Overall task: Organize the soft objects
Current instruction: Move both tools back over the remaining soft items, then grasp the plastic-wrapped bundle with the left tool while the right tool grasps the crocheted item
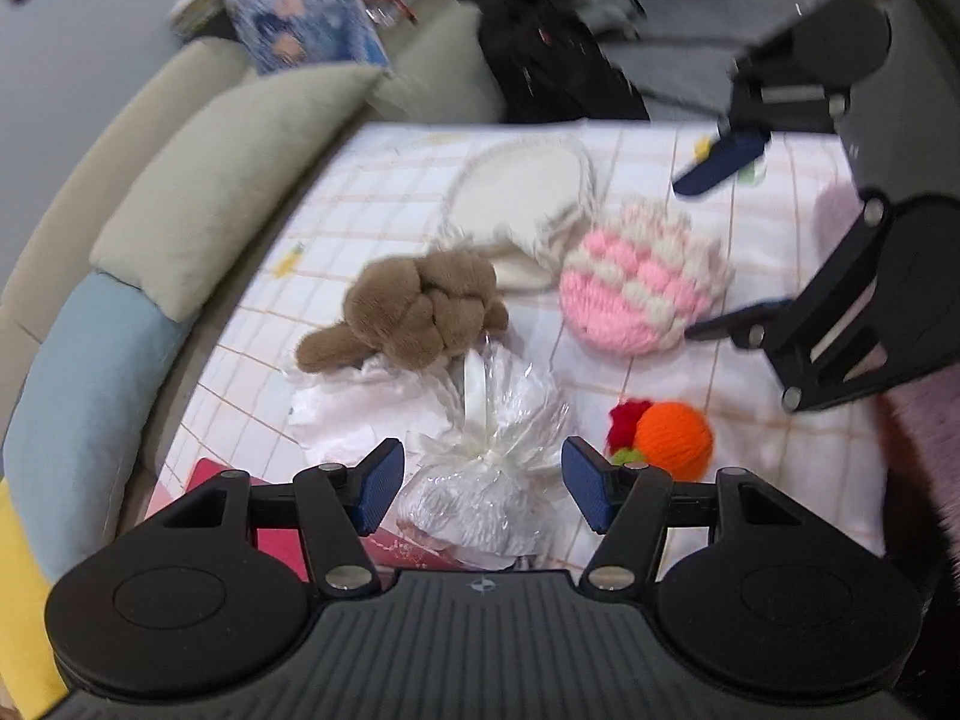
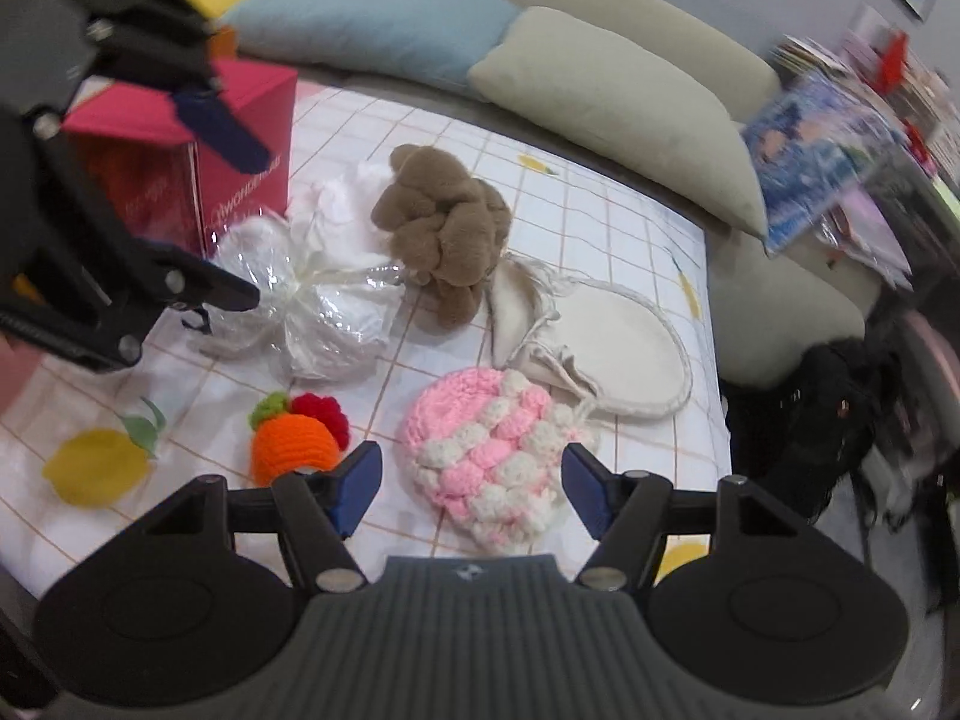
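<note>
The clear cellophane-wrapped white bundle lies on the white grid-patterned cloth, its near end cut off behind the left gripper, whose blue-padded jaws stand apart on either side of it without pressing. Only the right wrist view shows the magenta cardboard box whole; its white lettering is too blurred to read. That view alone also shows a yellow lemon-shaped soft toy. The right gripper hangs with jaws apart over the pink and white crocheted pouch, not gripping it. The brown plush toy, cream drawstring bag and orange crocheted fruit lie nearby, edges smeared by blur
</note>
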Action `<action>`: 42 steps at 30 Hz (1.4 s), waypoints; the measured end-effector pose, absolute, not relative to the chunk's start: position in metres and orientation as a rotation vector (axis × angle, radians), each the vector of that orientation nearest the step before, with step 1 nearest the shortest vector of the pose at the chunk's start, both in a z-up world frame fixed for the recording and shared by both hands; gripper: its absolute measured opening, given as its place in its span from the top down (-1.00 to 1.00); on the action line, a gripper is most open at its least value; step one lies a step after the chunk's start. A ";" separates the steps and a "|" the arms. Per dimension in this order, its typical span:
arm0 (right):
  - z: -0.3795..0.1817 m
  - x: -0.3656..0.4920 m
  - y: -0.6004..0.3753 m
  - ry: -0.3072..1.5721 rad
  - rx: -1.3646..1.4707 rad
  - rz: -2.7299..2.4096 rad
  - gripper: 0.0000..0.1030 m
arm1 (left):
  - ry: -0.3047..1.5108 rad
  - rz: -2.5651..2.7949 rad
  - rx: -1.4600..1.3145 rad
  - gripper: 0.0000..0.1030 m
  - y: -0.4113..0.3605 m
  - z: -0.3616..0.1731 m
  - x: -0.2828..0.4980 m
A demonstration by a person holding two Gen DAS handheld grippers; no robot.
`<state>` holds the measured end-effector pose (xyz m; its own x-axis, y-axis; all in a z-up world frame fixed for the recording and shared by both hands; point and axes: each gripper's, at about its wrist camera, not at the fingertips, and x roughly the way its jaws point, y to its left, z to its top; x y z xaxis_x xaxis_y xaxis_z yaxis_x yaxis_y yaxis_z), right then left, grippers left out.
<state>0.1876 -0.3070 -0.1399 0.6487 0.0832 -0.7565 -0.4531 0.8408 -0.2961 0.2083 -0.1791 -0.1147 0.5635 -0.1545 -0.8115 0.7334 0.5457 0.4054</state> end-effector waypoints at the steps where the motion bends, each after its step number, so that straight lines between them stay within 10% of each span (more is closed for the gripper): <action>1: -0.144 0.192 -0.307 0.829 -0.504 0.330 -0.27 | 0.816 -0.602 0.845 -0.39 -0.180 -0.119 0.212; 15: -0.171 0.224 -0.319 0.995 -0.411 0.342 -0.20 | 0.926 -0.585 0.963 -0.42 -0.193 -0.162 0.232; 32: -0.172 0.211 -0.308 0.940 -0.533 0.297 0.60 | 0.952 -0.521 0.841 -0.10 -0.193 -0.161 0.233; 42: -0.146 0.190 -0.313 0.859 -0.484 0.275 0.68 | 0.892 -0.504 0.680 -0.07 -0.175 -0.120 0.210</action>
